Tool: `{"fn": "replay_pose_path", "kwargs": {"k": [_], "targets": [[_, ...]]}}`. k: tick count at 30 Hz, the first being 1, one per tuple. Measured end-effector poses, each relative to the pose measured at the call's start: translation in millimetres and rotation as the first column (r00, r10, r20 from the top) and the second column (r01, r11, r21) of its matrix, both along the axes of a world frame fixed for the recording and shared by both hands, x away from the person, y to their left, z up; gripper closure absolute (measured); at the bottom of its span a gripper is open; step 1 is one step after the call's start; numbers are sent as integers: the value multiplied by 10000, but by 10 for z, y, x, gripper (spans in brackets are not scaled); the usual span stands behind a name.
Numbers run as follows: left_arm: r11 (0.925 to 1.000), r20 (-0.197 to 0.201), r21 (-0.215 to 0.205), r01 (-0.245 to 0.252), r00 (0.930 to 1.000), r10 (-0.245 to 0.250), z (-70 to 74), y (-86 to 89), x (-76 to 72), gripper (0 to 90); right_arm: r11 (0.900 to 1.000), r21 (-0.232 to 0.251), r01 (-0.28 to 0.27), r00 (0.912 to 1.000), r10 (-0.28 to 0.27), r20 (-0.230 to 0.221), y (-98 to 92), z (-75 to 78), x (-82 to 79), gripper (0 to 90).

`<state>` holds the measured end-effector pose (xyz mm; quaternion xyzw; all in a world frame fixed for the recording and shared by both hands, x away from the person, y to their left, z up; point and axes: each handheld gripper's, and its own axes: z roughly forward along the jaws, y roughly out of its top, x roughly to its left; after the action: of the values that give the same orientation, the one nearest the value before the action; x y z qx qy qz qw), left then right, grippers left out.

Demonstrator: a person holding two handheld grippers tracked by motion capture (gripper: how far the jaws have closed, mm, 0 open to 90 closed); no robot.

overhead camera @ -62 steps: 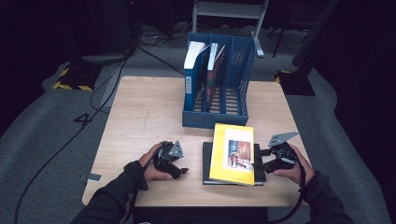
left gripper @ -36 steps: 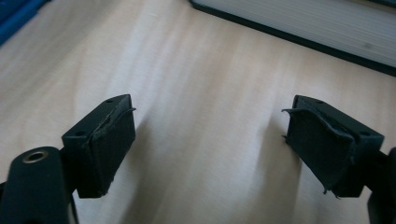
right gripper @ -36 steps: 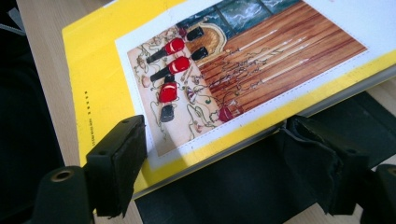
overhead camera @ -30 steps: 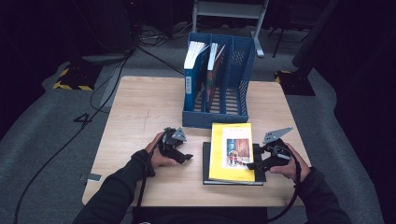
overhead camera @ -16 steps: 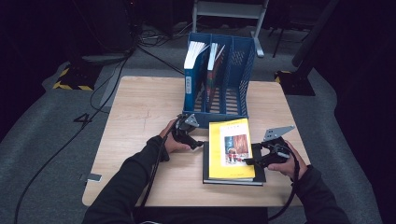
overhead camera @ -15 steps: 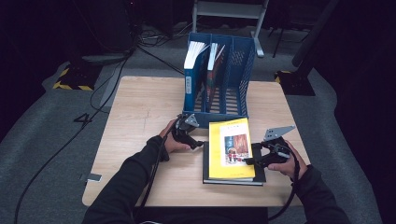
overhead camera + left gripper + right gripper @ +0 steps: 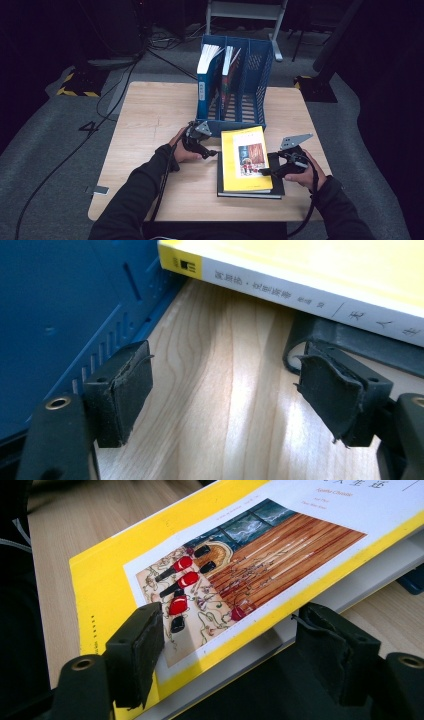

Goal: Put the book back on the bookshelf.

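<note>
Right now the yellow book [image 7: 247,159] lies flat on a black book [image 7: 276,186], just in front of the blue file rack [image 7: 235,80], its long axis running from the rack toward me. My right gripper [image 7: 272,171] is at the yellow book's right edge, jaws spread, one above the cover and one below the edge, not pinching. My left gripper [image 7: 206,151] is near the yellow book's spine at the rack-side corner, jaws spread over bare table [image 7: 150,115], closing slightly. Compared with a second ago, my left hand has moved from farther left to beside the rack; the right has not moved.
</note>
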<state>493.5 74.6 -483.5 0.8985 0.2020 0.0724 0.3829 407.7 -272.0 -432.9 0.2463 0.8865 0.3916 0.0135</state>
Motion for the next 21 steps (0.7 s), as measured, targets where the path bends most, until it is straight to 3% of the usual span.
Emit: {"fn": "replay_pose_path", "kwargs": {"k": [2,6,10,13,15,16,17,21], "targets": [[9999,16,-108,-121,9999,121,28,-21,8,247,10000,-40,-42,10000,42,-30,8,-9,10,279],[9988,446,196,-444,9981,435,28,-136,25,265,9999,-59,-83,9999,84,99,27,-16,3,287],[9973,89,-191,-712,9974,714,-5,-133,62,289,9999,32,-152,9996,151,219,39,-2,-13,317],[9971,60,-270,-713,9974,715,-5,-140,66,312,9989,230,-412,9988,406,280,43,13,-6,343],[9935,-73,-885,-716,9974,712,23,-107,70,321,9976,415,-553,9983,545,211,61,30,15,378],[9874,-221,-1466,-597,9981,571,57,-72,76,325,9974,402,-591,9981,584,176,75,36,22,385],[9831,-299,-1760,-496,9985,450,87,-59,75,328,9978,325,-581,9982,575,179,96,44,36,419],[9899,-122,-1357,-421,9991,408,128,-78,48,348,9987,376,-350,9994,351,-20,110,43,85,575]]}}
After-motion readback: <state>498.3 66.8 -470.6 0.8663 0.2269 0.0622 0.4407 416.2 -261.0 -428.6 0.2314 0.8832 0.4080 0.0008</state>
